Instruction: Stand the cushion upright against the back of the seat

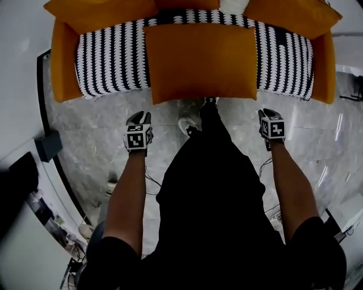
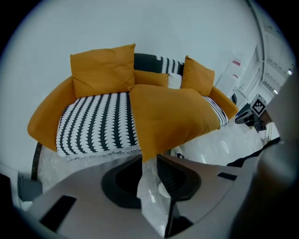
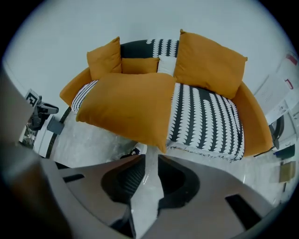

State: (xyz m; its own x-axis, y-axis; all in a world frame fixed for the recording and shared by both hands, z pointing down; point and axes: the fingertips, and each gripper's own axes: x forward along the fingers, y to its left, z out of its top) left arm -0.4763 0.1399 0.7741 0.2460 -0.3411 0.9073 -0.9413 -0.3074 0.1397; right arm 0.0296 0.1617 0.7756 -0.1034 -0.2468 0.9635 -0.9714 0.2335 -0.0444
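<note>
A large orange cushion [image 1: 198, 62] lies flat on the middle of the black-and-white striped seat [image 1: 110, 62], and its front edge hangs over the sofa's front. The same cushion [image 2: 173, 116] [image 3: 131, 102] fills the middle of both gripper views. My left gripper [image 1: 138, 122] [image 2: 149, 161] hovers over the floor just short of the cushion's front left corner. Its jaws stand apart with only floor between them. My right gripper [image 1: 269, 116] [image 3: 150, 158] hangs in front of the front right corner, with a narrow gap and nothing in it.
Two orange cushions [image 1: 99, 11] [image 1: 289, 14] lean upright at the back corners of the sofa. A small orange cushion [image 2: 150, 78] and a white one [image 2: 174, 80] sit between them. A shoe [image 1: 187, 123] lies on the marble floor, and a dark box [image 1: 48, 146] stands at the left.
</note>
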